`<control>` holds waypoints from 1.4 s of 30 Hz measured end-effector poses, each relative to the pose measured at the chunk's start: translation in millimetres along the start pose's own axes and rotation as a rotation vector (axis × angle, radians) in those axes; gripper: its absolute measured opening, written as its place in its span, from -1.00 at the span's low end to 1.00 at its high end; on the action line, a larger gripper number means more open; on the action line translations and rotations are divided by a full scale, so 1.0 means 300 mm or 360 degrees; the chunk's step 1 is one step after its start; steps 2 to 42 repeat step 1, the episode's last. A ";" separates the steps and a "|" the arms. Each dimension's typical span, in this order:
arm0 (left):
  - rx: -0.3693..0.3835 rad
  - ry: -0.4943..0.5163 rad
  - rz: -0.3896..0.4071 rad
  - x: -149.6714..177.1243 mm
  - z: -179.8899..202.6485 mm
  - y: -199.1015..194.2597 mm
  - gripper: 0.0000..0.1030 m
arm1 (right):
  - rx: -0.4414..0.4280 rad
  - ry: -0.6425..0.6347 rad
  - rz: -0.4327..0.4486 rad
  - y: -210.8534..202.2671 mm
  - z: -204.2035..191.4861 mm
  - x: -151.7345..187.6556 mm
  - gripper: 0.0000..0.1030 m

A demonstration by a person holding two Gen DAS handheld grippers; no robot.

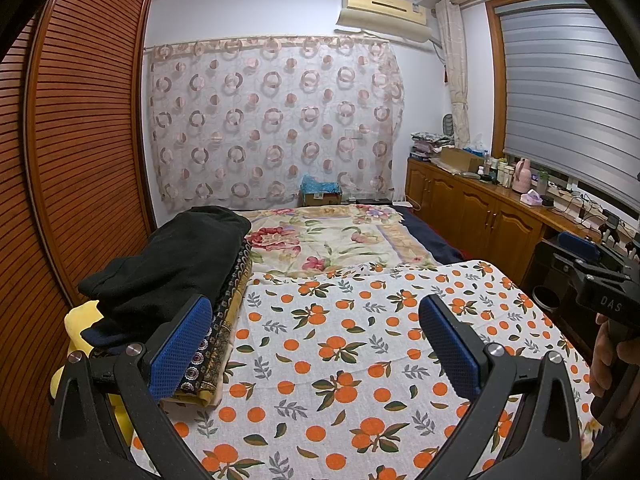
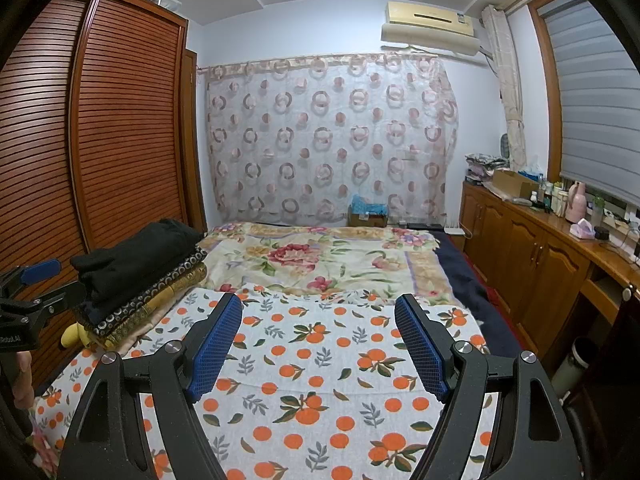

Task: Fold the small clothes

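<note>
A white cloth with an orange-fruit print (image 1: 360, 360) (image 2: 320, 380) lies spread flat on the bed. My left gripper (image 1: 316, 320) hovers over it, open, nothing between its blue pads. My right gripper (image 2: 318, 320) is likewise open above the same cloth, with empty jaws. At the bed's left side a stack of folded clothes (image 1: 176, 276) (image 2: 136, 276) rests, a black garment on top, patterned dark and gold pieces beneath. In the left wrist view the right gripper's body (image 1: 600, 288) shows at the right edge, with a hand under it.
A floral blanket (image 1: 332, 240) covers the far half of the bed. A slatted wooden wardrobe (image 1: 80, 140) stands close on the left. Wooden cabinets (image 2: 532, 256) with bottles and boxes run along the right wall. A yellow item (image 1: 84, 320) lies under the stack.
</note>
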State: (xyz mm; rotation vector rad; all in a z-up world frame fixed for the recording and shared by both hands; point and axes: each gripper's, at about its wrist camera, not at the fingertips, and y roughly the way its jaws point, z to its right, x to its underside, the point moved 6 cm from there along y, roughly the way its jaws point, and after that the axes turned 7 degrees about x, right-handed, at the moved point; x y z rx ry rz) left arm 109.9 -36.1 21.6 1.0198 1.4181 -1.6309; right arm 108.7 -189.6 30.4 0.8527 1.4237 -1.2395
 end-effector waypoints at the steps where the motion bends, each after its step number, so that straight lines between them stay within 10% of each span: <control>1: -0.0001 -0.0001 0.0000 0.002 -0.001 0.000 1.00 | -0.0001 0.0000 0.0001 -0.001 0.000 0.001 0.56; 42: -0.0001 -0.0001 0.0000 0.002 -0.001 0.000 1.00 | -0.0001 0.0000 0.0001 -0.001 0.000 0.001 0.56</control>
